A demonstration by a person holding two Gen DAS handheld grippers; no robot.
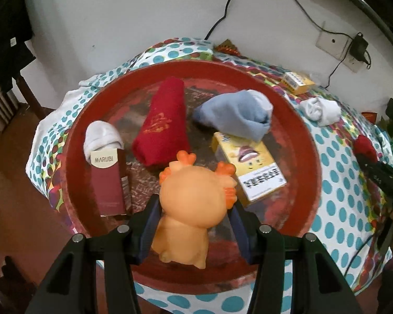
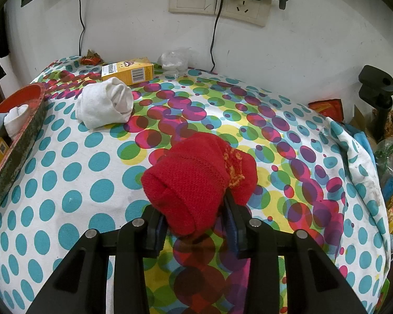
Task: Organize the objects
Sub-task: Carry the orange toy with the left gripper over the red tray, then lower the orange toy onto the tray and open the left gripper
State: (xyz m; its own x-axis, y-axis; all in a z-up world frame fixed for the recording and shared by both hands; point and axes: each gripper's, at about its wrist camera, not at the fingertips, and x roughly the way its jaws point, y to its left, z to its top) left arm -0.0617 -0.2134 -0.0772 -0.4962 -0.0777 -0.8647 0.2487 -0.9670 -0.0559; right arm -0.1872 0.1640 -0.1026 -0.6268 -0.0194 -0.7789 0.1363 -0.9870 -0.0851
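Left wrist view: left tool [image 1: 194, 225] clamped on orange toy figure [image 1: 196, 196], one finger pressed to each flank of its body.
Toy position: held over near part of red tray [image 1: 305, 141]; contact with tray floor cannot be told.
Toy axis: long axis runs away from camera, head at far end, feet toward tool; back of head faces camera.
Grip rationale: judged taken at narrow body below wide head, so head clears fingers and figure can be set down among items.
Tray contents: rolled red sock [image 1: 161, 123], blue-grey sock [image 1: 235, 115], white sock [image 1: 102, 137] behind maroon box [image 1: 110, 183], yellow box [image 1: 249, 167]. Maroon box upright; yellow box flat, long axis slanting from far left to near right.
Right wrist view: right tool [image 2: 196, 225] clamped on red knit sock roll [image 2: 199, 180], held above dotted cloth on bench [image 2: 65, 183], well apart from tray rim [image 2: 21, 136].
Roll axis: points forward from tool, folded cuff toward lower left.
Outstanding on bench: white sock bundle [image 2: 104, 104], second yellow box [image 2: 128, 72]; judged awaiting transfer.
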